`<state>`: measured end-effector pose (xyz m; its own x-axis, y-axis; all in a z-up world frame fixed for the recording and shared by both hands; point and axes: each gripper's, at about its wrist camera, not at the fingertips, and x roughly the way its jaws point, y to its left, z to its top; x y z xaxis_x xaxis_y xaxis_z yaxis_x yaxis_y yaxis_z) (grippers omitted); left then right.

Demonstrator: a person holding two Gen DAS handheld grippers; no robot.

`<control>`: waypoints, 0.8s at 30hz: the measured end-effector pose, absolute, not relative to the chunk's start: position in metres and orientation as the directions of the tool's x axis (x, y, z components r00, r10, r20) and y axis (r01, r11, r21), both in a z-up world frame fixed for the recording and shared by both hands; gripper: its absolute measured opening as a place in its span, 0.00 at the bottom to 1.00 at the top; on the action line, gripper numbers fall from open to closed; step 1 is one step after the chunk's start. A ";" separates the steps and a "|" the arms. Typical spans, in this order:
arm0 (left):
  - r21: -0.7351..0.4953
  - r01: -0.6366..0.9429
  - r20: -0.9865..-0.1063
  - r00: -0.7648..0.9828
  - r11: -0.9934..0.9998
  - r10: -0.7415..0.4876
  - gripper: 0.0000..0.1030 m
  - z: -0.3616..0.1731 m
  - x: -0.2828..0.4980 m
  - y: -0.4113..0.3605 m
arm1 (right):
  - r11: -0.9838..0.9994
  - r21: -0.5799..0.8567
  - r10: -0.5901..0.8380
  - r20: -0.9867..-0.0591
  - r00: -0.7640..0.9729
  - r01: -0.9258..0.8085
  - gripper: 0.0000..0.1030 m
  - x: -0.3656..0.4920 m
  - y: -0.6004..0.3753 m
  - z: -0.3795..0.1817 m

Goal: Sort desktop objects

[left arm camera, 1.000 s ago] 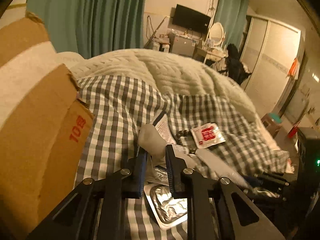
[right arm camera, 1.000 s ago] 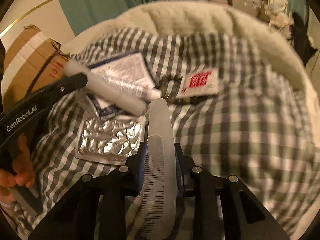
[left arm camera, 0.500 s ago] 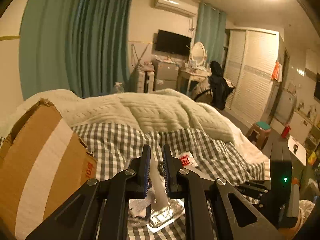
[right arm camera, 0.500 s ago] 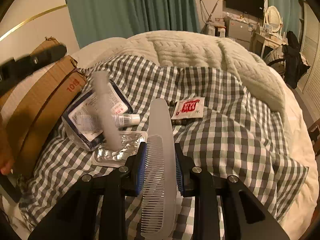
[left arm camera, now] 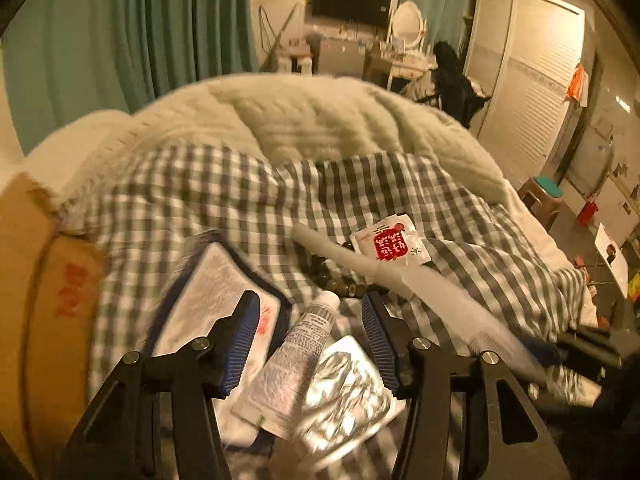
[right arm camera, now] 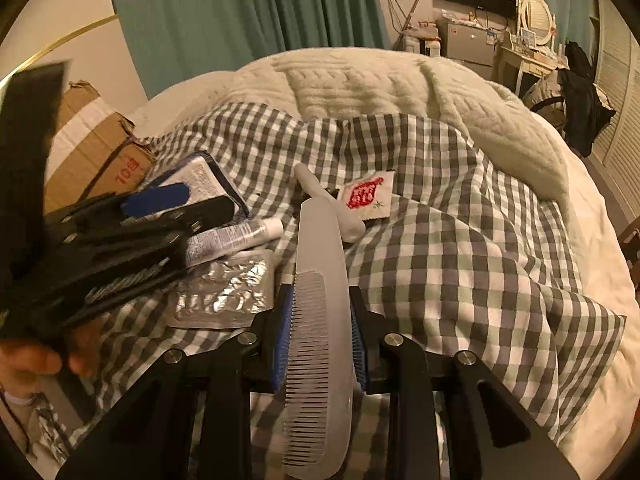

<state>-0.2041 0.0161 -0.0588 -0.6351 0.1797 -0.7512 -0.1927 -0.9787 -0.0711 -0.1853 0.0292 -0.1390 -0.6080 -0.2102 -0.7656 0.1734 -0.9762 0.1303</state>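
Observation:
My right gripper [right arm camera: 318, 332] is shut on a translucent white comb [right arm camera: 318, 308], held flat above the checked cloth [right arm camera: 460, 248]; the comb also shows in the left wrist view [left arm camera: 472, 320]. My left gripper [left arm camera: 308, 340] is open and empty, its jaws on either side of a white ointment tube [left arm camera: 298, 352]; it also shows in the right wrist view [right arm camera: 132, 232]. A white stick [right arm camera: 328, 204] lies on the cloth by a red-and-white sachet [right arm camera: 366, 198]. A foil blister pack [left arm camera: 348, 392] and a blue-edged clear pouch [left arm camera: 216, 292] lie beside the tube.
A cardboard box [left arm camera: 44, 304] stands at the left edge of the bed. A cream blanket [left arm camera: 320, 120] is piled behind the checked cloth. Dark beads [left arm camera: 340, 280] lie near the sachet. A stool [left arm camera: 544, 196] stands on the floor at right.
My left gripper has opened and let go of the white stick, which now lies by the sachet. It has dropped over the ointment tube. My right gripper still holds the comb.

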 end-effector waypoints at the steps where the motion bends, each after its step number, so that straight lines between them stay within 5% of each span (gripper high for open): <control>1: -0.073 -0.185 -0.761 -0.625 -0.980 0.175 0.54 -0.061 -0.210 0.019 | -0.977 0.131 -0.208 -0.768 -0.606 0.169 0.24 -0.187 0.031 -0.141; 9: -0.004 -0.100 -0.866 -0.497 -0.995 0.053 0.52 -0.096 -0.272 0.057 | -0.985 0.131 -0.171 -0.725 -0.667 0.111 0.24 -0.179 0.055 -0.129; 12: -0.131 -0.015 -0.891 -0.437 -0.991 0.124 0.51 -0.113 -0.284 0.048 | -0.983 0.154 -0.181 -0.726 -0.663 0.100 0.24 -0.179 0.063 -0.131; 15: -0.135 -0.014 -0.895 -0.428 -0.991 0.128 0.23 -0.115 -0.287 0.043 | -0.979 0.180 -0.197 -0.732 -0.652 0.094 0.24 -0.182 0.069 -0.136; 18: -0.151 -0.029 -0.894 -0.422 -0.988 0.149 0.19 -0.111 -0.278 0.038 | -0.977 0.190 -0.205 -0.730 -0.652 0.093 0.24 -0.182 0.071 -0.136; 20: -0.170 -0.039 -0.881 -0.441 -0.985 0.169 0.03 -0.105 -0.271 0.034 | -0.977 0.191 -0.205 -0.727 -0.656 0.094 0.24 -0.181 0.070 -0.134; 24: -0.193 -0.097 -0.828 -0.518 -0.977 0.215 0.01 -0.081 -0.253 0.034 | -0.978 0.181 -0.203 -0.726 -0.657 0.103 0.24 -0.180 0.066 -0.133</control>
